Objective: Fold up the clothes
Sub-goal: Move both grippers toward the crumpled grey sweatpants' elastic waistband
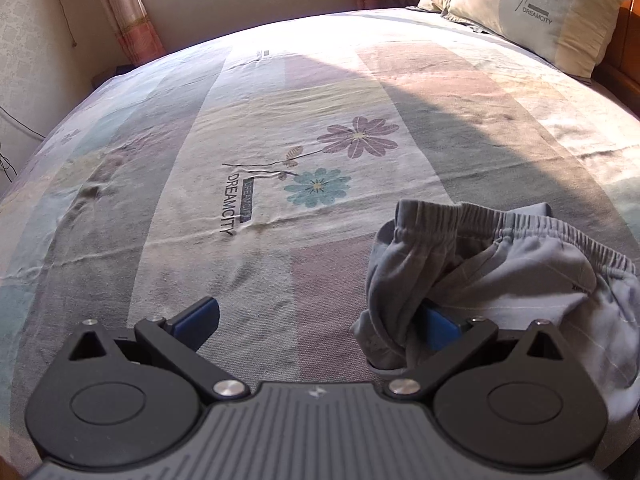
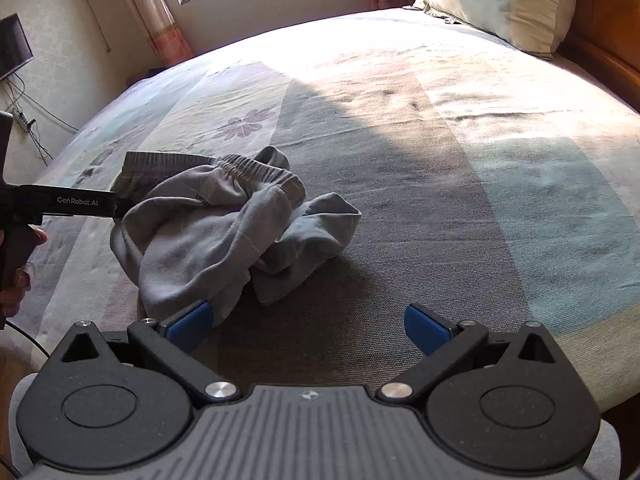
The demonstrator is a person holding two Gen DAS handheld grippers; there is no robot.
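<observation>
A crumpled pair of grey shorts (image 1: 500,272) with an elastic waistband lies bunched on the flowered bedsheet (image 1: 280,160). My left gripper (image 1: 318,324) is open, its jaws wide apart. A fold of the shorts drapes over its right blue pad (image 1: 440,330), while its left pad (image 1: 198,318) is bare above the sheet. In the right wrist view the shorts (image 2: 208,232) sit left of centre. My right gripper (image 2: 307,326) is open, and its left pad (image 2: 188,324) is at the cloth's near edge. The left gripper's black body (image 2: 72,202) reaches into the shorts from the left, held by a hand (image 2: 18,280).
A pillow (image 1: 536,12) rests against the wooden headboard (image 2: 600,40) at the far right. A window with curtains (image 1: 124,12) is behind the bed. A dark screen (image 2: 12,46) and cables (image 2: 32,128) are on the left wall. Sunlight falls on the far half of the bed.
</observation>
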